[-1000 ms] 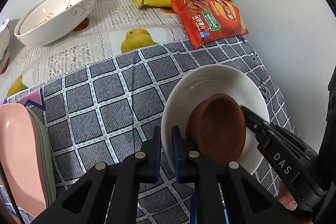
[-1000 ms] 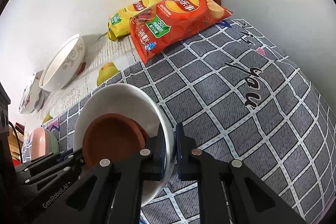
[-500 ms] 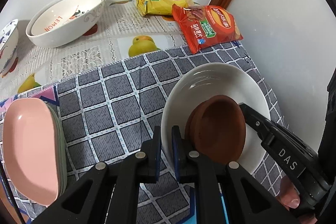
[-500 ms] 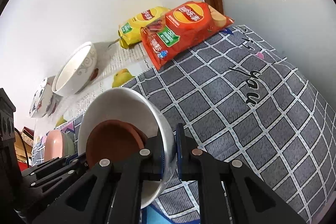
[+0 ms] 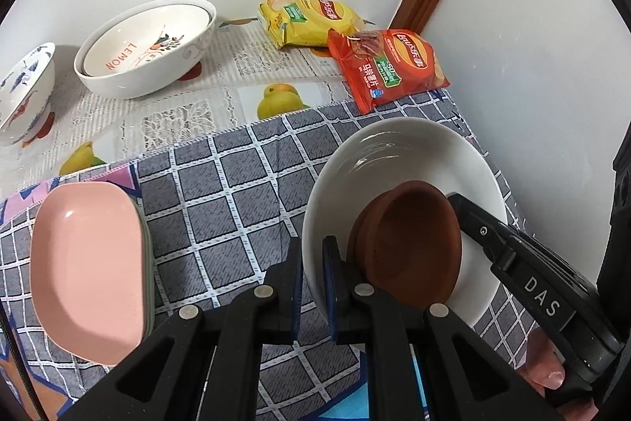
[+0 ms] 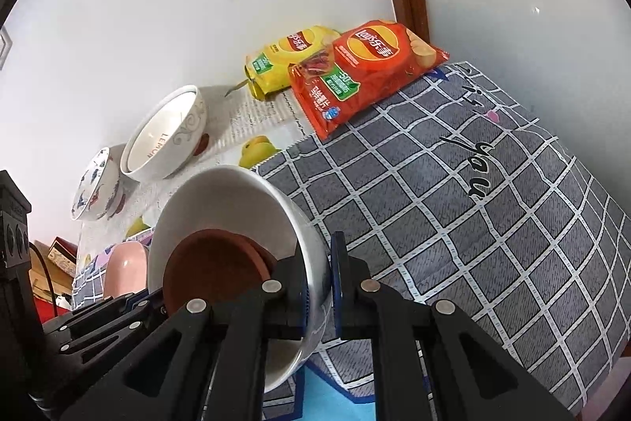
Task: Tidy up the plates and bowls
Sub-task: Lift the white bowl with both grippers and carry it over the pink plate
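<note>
A white bowl [image 5: 398, 160] with brown saucers [image 5: 410, 239] inside is held above the grey checked cloth by both grippers. My left gripper [image 5: 313, 255] is shut on the bowl's near left rim. My right gripper [image 6: 319, 263] is shut on the opposite rim of the white bowl [image 6: 221, 200]; the brown saucers [image 6: 213, 271] lie inside. The right gripper also shows in the left wrist view [image 5: 512, 263]. A stack of pink plates [image 5: 86, 263] sits at the left, and it also shows in the right wrist view [image 6: 122, 271].
A large white LEMON bowl [image 5: 146, 46] and a blue-patterned bowl [image 5: 23, 89] stand at the back left. Yellow [image 5: 311, 22] and red [image 5: 390, 66] chip bags lie by the back corner. The wall [image 5: 532, 66] is close on the right.
Both grippers have lifted the white bowl with the saucers higher above the cloth and pulled back. More of the table, the pink plates and the back bowls has come into view.
</note>
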A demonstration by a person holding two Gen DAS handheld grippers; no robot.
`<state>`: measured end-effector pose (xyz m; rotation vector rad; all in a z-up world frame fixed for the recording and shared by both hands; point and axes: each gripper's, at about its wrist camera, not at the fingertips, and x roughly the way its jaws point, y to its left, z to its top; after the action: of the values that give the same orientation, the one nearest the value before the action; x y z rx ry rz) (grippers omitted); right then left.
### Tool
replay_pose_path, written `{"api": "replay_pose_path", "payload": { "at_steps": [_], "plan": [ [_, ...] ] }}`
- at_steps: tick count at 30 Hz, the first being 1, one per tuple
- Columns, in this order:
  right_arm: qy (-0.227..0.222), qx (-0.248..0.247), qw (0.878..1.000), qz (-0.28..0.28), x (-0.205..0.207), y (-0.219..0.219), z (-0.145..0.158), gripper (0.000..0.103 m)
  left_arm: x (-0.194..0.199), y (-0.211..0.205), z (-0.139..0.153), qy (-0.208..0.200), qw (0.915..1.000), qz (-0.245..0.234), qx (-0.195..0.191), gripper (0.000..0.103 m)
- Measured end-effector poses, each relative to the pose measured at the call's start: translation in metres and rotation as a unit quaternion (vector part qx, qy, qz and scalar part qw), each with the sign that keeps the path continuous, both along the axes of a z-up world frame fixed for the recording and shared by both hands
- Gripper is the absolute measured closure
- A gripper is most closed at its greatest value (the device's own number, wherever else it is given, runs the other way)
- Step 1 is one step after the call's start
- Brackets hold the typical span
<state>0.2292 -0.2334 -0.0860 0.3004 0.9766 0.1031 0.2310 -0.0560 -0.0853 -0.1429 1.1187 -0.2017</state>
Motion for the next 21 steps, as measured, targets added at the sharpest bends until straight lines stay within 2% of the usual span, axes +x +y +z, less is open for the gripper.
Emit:
{"api": "replay_pose_path", "payload": {
  "at_steps": [21],
  "plan": [
    [-0.009, 0.006, 1.000, 0.010, -0.005, 0.023, 0.016, 0.093, -0.008, 0.023, 0.013, -0.010, 0.9999, 0.007, -0.001, 0.093]
  ]
}}
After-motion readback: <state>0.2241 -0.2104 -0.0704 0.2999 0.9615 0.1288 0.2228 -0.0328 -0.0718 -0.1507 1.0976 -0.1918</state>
